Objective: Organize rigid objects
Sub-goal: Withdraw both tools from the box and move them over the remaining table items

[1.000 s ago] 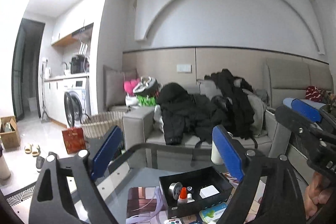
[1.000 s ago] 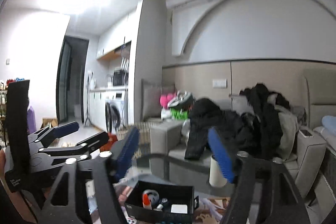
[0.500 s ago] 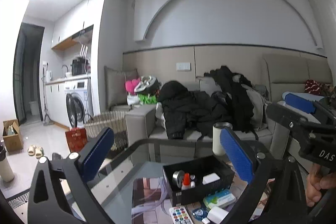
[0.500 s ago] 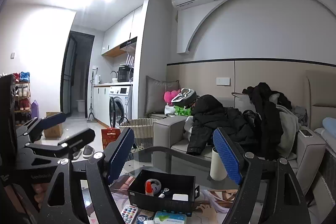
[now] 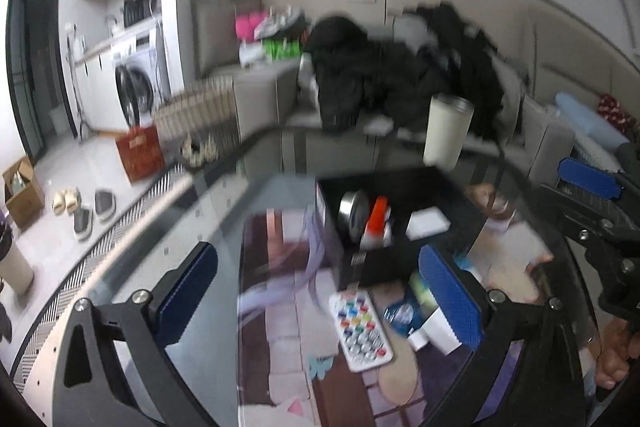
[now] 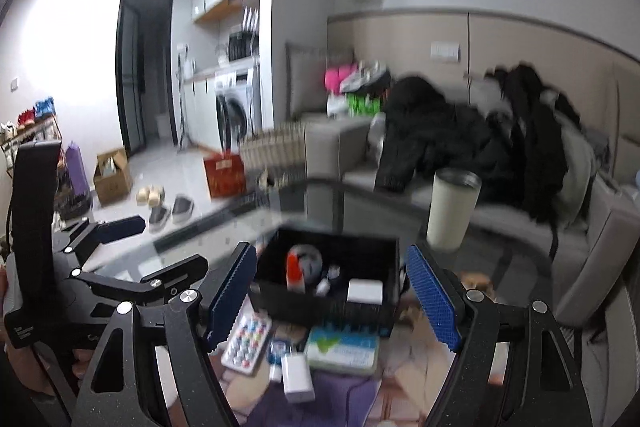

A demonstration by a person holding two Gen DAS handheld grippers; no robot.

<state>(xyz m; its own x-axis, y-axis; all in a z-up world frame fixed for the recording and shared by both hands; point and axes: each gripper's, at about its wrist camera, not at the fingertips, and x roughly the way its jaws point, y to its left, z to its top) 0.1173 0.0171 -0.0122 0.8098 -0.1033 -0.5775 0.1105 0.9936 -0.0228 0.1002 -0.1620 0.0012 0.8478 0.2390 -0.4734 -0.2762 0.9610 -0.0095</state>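
Black organizer tray [image 6: 320,303] sits on the glass table [image 5: 188,259], toward its far side, with a tape roll [image 5: 352,213], a red-capped bottle [image 5: 376,217] and a white block [image 5: 427,225] inside. Loose items lie on the table just in front of the tray: a remote with coloured buttons [image 5: 360,331], a green-and-white pack [image 6: 342,345], a small white adapter [image 6: 297,377]. A cream tumbler [image 6: 452,213] stands beyond the tray at the far table edge.

Left gripper [image 5: 316,299] hovers over the table, jaws wide apart, nothing between them; the remote shows in the gap. Right gripper [image 6: 332,299] also spread wide and empty, with the tray framed between its blue pads [image 6: 434,297].

Left view shows the remote whole; right view shows it partly hidden behind the left pad. Right view alone shows the green pack clearly and the shoe rack [image 6: 30,127] at far left. Each view catches the other gripper at its edge. Both frames motion-blurred; sofa [image 6: 332,143] with dark coats [image 6: 432,135] behind.
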